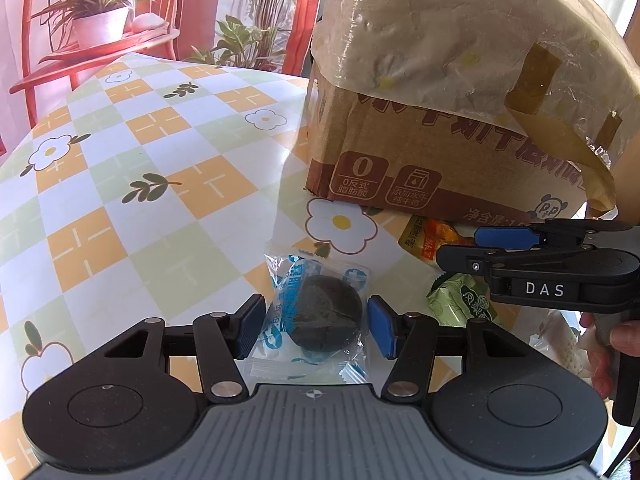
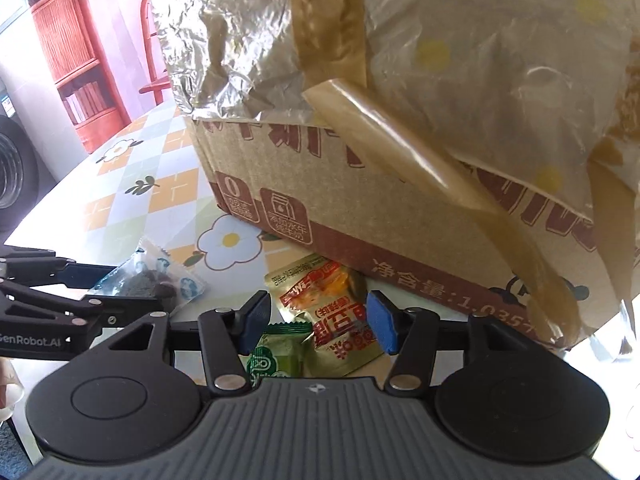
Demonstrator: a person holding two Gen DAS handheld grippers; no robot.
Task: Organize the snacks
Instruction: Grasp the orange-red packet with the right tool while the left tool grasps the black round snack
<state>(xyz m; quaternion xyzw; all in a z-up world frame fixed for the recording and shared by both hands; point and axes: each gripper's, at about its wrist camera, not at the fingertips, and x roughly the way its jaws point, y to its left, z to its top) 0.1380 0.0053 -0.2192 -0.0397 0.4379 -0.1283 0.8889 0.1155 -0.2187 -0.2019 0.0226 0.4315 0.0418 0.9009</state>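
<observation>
A brown cardboard box [image 1: 420, 136] with red printing stands on the counter [image 1: 120, 184], which wears a checked flower-print cloth; crumpled clear plastic film and tan tape hang over its near wall, and its inside is hidden. Against the foot of that wall lies a yellow-and-orange foil snack packet [image 2: 332, 316], with a green snack packet [image 2: 276, 356] touching its near side. The right gripper [image 2: 316, 322] hangs over these two, jaws wide apart and holding nothing. The left gripper [image 1: 316, 326] is also spread, its blue pads flanking a clear blue-printed wrapper holding a dark round cake [image 1: 320, 312]; contact cannot be told. Bare cloth stretches left toward the counter's far edge.
</observation>
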